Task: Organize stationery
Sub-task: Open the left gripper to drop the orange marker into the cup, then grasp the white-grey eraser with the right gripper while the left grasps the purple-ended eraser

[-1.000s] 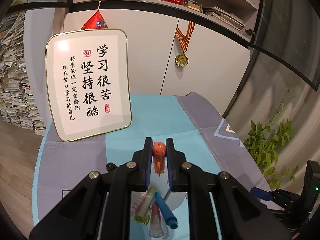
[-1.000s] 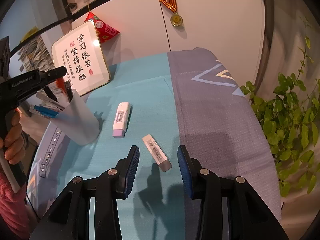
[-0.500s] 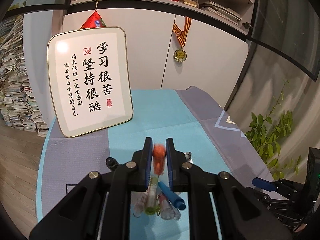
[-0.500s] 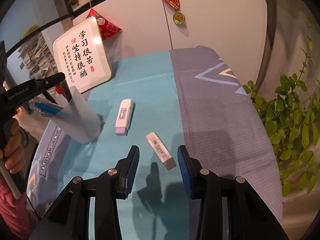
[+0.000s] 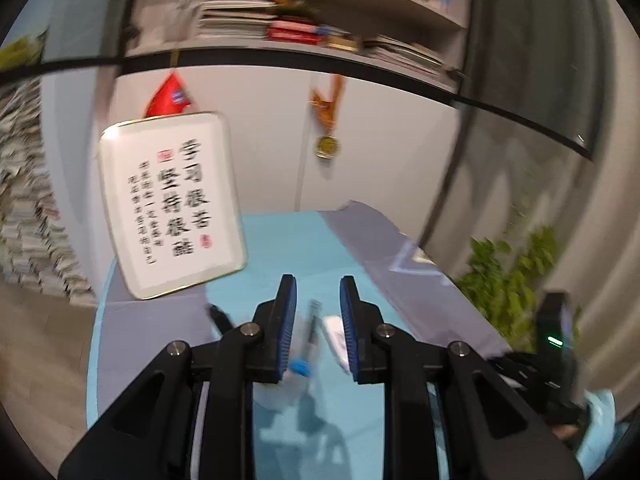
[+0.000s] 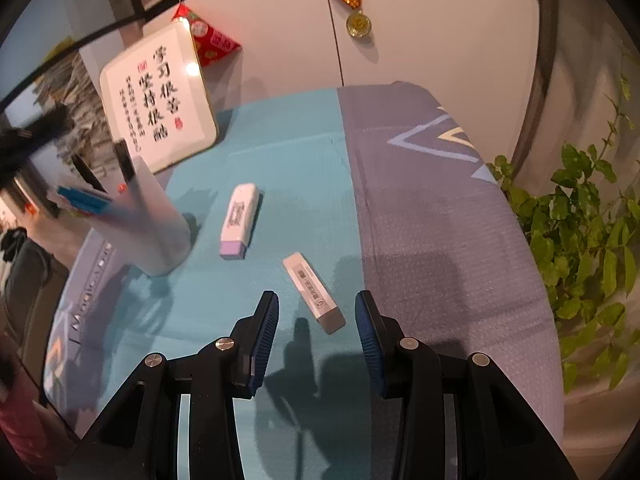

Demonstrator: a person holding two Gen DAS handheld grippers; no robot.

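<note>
1. Now your left tongs [image 5: 318, 332] are empty and their jaws are opening. A second ago they were clamped on an orange-topped pen above the pen cup; that pen is gone from between the pads.
2. The left view is motion-blurred and has shifted since half a second ago: the cup's contents sat right under the tongs then, and now only a blurred blue cap [image 5: 300, 366] and a smeared dark pen show low between the fingers.
3. In the right view the pen cup [image 6: 160, 236] stands at left of frame on the table [image 6: 304, 136], with a small orange-red spot among the pens. Probably the dropped pen, but I cannot tell for sure.
4. My read: one pen is filed, and the next items are loose on the table.
5. Your right tongs [image 6: 316, 334] have not moved, jaws apart and holding nothing. The grey eraser [image 6: 314, 292] lies just ahead of them at lower centre, not touched.
6. The white and purple eraser [image 6: 239, 220] lies centre-left of frame, between the cup and the grey one, apart from both.
7. Writing: the framed sign [image 6: 158, 96] at upper left carries black Chinese calligraphy, "学习很苦 坚持很酷", with smaller columns too small to read and red seals.
8. The tablecloth edge at lower left shows "Magic...", the rest unclear. Eraser labels are unreadable. The medal [image 6: 359, 24] hangs at top centre, its face illegible.
</note>
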